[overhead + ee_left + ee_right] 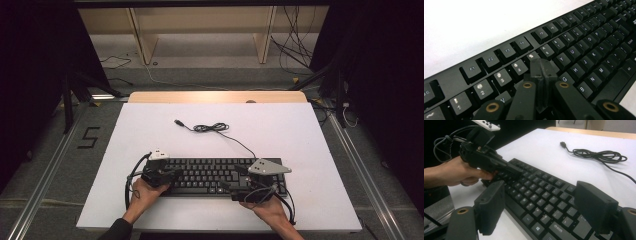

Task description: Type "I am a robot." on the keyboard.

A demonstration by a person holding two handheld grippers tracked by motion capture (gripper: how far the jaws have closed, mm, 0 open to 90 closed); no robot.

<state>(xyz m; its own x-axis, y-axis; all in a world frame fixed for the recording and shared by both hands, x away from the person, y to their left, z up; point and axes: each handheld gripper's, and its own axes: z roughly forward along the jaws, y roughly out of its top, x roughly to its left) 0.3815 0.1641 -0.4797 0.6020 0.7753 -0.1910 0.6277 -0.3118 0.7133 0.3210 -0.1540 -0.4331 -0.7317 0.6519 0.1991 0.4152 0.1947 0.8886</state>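
Pressing keys on the keyboard.
Left gripper jaws shut tight, tip over one key near T; right gripper jaws wide, holding nothing. Push straight down, softly.

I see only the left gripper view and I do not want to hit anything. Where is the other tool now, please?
Observer: The right tool is open. Its jaws stand over the right part of the keyboard.
Operator: Thank you. Is the keyboard's cable plugged in somewhere?
Observer: No. The cable lies coiled on the table behind the keyboard, and its plug is free.
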